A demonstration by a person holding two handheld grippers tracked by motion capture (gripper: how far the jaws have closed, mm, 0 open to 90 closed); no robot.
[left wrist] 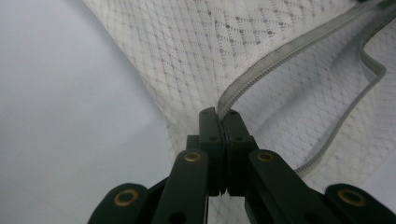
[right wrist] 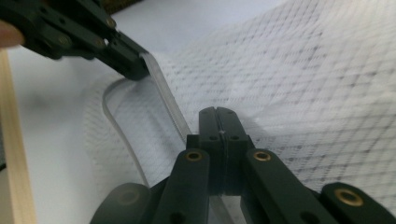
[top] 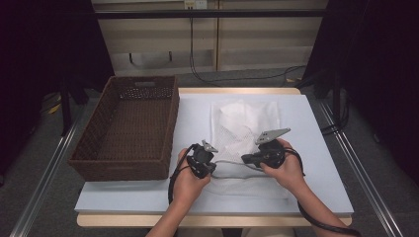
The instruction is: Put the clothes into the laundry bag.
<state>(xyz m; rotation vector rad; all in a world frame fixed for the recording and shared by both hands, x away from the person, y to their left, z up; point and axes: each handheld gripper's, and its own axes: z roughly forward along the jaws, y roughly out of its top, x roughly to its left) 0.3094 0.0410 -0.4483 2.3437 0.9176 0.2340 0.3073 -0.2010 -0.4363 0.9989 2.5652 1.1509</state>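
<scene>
A white mesh bag (top: 244,123) lies flat on the pale blue table top (top: 192,113), its grey zipper (top: 230,162) partly undone near the front. My left gripper (top: 212,167) is shut on the zipper's end at the bag's left edge; in the left gripper view its jaws (left wrist: 219,114) pinch the zipper tape (left wrist: 280,53) where it meets the mesh (left wrist: 210,42). My right gripper (top: 245,159) is shut on the zipper a short way to the right. In the right gripper view the zipper tape (right wrist: 163,93) runs from the left gripper (right wrist: 140,65) into my right gripper (right wrist: 218,112).
A dark brown woven basket (top: 170,123) stands at the table's left side, empty. The table's wooden front edge (top: 212,219) runs just before the hands. Cables (top: 212,74) trail on the floor behind the table.
</scene>
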